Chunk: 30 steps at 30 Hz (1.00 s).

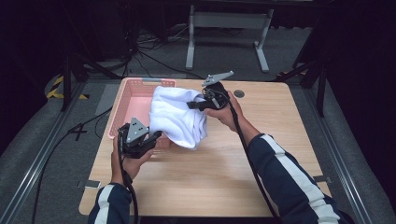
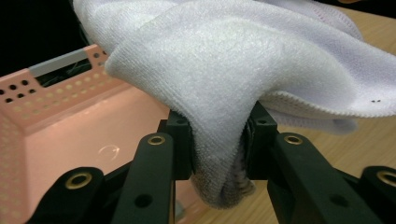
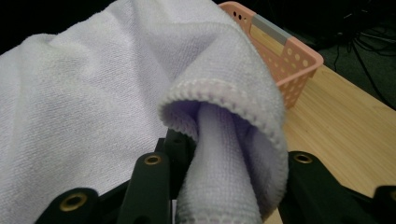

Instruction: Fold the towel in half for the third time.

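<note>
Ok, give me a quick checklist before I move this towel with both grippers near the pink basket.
1. Left hand-held gripper clamped on white towel: ok.
2. Right hand-held gripper clamped on a towel fold: ok.
3. Towel lifted off the wooden table: cannot tell, its lower edge hangs low.
4. Pink basket upright on the table: ok.
5. Basket interior free of other items: cannot tell, towel covers part.

— What is seen on the wooden table [image 1: 261, 154]?
— A pink perforated basket [image 1: 125, 100] is set at its far left corner, and a small round grommet [image 1: 239, 94] is fitted near the far edge.
— And beyond?
— Cables [image 1: 140, 51] and a white metal frame [image 1: 229, 21] are seen on grey floor.
</note>
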Each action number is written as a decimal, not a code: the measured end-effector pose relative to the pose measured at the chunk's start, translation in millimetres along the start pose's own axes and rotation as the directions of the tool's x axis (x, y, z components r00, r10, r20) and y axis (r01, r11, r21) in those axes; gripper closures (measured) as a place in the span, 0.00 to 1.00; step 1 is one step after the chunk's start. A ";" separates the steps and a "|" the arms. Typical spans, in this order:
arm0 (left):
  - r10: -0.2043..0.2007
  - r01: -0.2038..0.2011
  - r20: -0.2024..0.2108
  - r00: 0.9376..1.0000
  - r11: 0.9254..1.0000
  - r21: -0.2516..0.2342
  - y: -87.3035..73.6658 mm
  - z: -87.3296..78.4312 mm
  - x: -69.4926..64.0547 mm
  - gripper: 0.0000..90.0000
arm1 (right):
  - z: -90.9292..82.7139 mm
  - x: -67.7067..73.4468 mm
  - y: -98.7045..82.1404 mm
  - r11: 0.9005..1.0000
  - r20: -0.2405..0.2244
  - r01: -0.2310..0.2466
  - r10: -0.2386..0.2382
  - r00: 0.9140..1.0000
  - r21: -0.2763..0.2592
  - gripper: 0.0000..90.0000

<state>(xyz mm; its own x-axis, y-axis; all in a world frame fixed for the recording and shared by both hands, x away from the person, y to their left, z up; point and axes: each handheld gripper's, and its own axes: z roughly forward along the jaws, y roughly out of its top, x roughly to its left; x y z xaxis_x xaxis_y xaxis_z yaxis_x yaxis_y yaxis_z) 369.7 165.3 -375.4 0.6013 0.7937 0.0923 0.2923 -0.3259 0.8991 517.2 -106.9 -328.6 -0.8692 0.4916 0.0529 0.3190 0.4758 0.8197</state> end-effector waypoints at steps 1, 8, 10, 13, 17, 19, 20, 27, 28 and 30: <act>-0.003 0.003 -0.005 1.000 1.000 0.002 -0.9 -1.1 2.8 0.78 | 3.1 0.5 2.9 1.000 -0.006 -0.004 0.004 1.000 -0.002 0.73; -0.038 0.037 -0.057 0.998 0.999 -0.009 -5.9 -13.0 21.8 0.78 | 23.2 8.7 26.0 1.000 -0.016 0.010 -0.010 1.000 -0.012 0.73; -0.053 0.052 -0.073 0.996 0.999 -0.017 -7.2 -16.4 28.0 0.78 | 29.7 11.6 33.7 1.000 -0.022 0.008 -0.008 1.000 -0.012 0.73; -0.062 0.061 -0.103 0.993 0.998 -0.019 -9.2 -23.5 38.5 0.78 | 39.8 15.0 43.9 1.000 -0.029 0.010 -0.011 1.000 -0.019 0.72; -0.085 0.083 -0.133 0.987 0.996 -0.022 -11.2 -31.0 51.3 0.78 | 55.0 19.3 59.4 1.000 -0.043 0.013 -0.014 0.999 -0.022 0.73; -0.075 0.075 -0.154 0.985 0.997 -0.001 -11.3 -31.5 56.9 0.78 | 62.0 21.7 64.8 1.000 -0.035 0.022 -0.023 0.999 -0.020 0.72; -0.080 0.081 -0.160 0.984 0.997 0.000 -11.6 -31.4 58.9 0.78 | 65.4 22.6 66.9 1.000 -0.035 0.019 -0.020 0.999 -0.020 0.72; -0.100 0.109 -0.181 0.978 0.993 0.041 -24.3 -21.5 73.8 0.78 | 91.1 24.5 69.2 1.000 -0.011 0.017 -0.017 1.000 -0.001 0.72; -0.113 0.123 -0.179 0.977 0.991 0.046 -26.9 -19.8 74.0 0.77 | 94.0 24.5 68.0 1.000 -0.011 0.014 -0.014 1.000 0.006 0.72; -0.111 0.124 -0.184 0.977 0.990 0.064 -31.5 -16.0 74.8 0.77 | 101.6 23.1 63.3 1.000 -0.008 0.009 -0.009 1.000 0.014 0.72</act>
<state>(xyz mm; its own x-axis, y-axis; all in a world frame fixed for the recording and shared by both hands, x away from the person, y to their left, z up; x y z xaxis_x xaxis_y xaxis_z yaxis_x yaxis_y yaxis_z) 393.6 243.1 -390.0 0.4179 0.9058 0.0693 0.4121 -0.2570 0.8742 555.7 8.7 -333.4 -0.8751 0.4813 0.0506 0.3165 0.4902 0.8121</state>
